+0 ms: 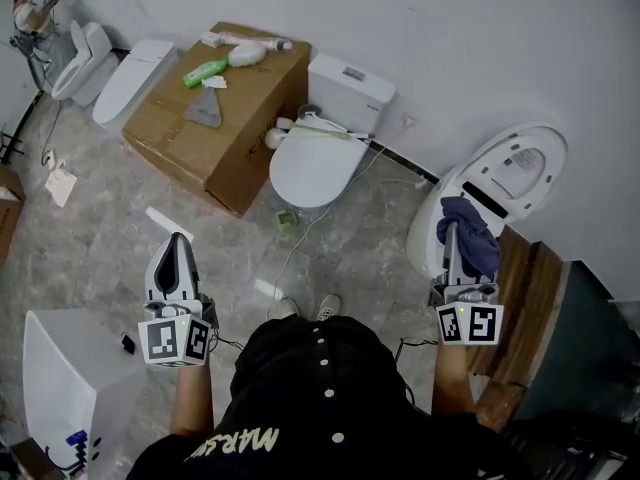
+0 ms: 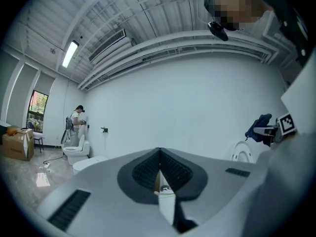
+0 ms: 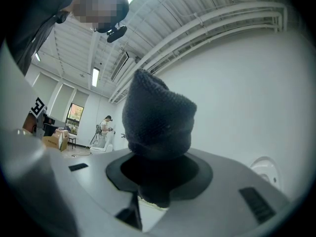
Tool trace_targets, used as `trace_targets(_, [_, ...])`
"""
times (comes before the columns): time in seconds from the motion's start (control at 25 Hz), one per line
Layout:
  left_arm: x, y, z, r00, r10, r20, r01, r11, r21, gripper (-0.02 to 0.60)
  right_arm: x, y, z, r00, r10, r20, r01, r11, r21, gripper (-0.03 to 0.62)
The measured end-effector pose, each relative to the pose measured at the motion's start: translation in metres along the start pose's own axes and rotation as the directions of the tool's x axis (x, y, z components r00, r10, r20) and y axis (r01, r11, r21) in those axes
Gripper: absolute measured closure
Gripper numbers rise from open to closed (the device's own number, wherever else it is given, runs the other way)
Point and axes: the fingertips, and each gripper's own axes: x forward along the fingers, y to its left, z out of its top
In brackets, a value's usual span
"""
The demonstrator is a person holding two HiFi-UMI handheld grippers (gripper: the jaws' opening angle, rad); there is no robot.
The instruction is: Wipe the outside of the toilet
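A white toilet stands at the right against the wall with its lid raised. My right gripper is held upright just in front of its bowl, shut on a dark blue cloth. In the right gripper view the bunched cloth rises out of the shut jaws and hides the fingertips. My left gripper is held over the floor at the left, well away from that toilet. Its jaws are shut with nothing in them, the pads meeting. The left gripper view shows the cloth far to the right.
A second toilet with its lid down stands at the middle, beside a large cardboard box carrying a green bottle. A cable trails over the floor. A white unit is at lower left, wooden boards at right. A person works far left.
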Motion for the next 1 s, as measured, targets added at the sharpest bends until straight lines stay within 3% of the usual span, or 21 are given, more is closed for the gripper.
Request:
trace_targets(0.32, [-0.001, 0.009, -0.001, 0.999, 0.046, 0.023, -0.046, 0.999, 0.014, 0.571, 0.003, 0.000, -0.007, 1.000, 0.005, -0.006, -0.005, 1.000, -0.008, 0.474])
trace_targets(1.0, [0.006, -0.014, 0.001, 1.000, -0.011, 0.015, 0.011, 0.999, 0.042, 0.572, 0.013, 0.015, -0.011, 0.999, 0.018, -0.026, -0.019, 0.999, -0.028, 0.477])
